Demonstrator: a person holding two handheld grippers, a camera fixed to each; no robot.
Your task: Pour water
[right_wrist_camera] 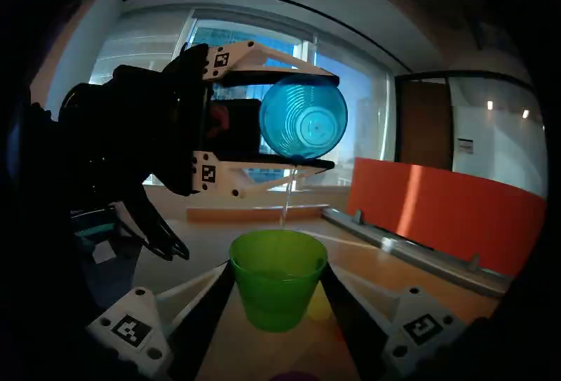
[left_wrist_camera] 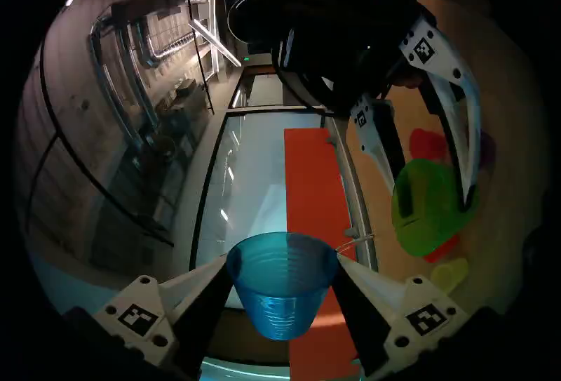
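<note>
Water [right_wrist_camera: 287,202]: a thin stream, falling from the lower lip of the blue cup [right_wrist_camera: 303,116] into the green cup [right_wrist_camera: 277,279] directly beneath it.

Blue cup: lying tipped on its side in the air, mouth turned toward the right gripper view, well above the tabletop [right_wrist_camera: 393,269]. The left gripper [left_wrist_camera: 284,263] is gripping it, both fingers pressing on opposite walls just under the rim.

Green cup: standing upright, mouth open to the stream. The right gripper [right_wrist_camera: 278,269] is holding it, fingers closed in against either side. Whether its base is resting on the tabletop cannot be told, and the level inside is hard to read through the tinted wall.

Backdrop: orange panel [right_wrist_camera: 449,205] along the far edge of the tabletop, with windows behind.

Step in hand, as judged: pouring is under way, not finished. Doing it well is calling for a slow, even roll of the blue cup, so the stream is landing near the middle of the green mouth and not on its rim. The green cup is needing a level, steady hold. Tipping faster is risking a splash or an overshoot onto the tabletop.
</note>
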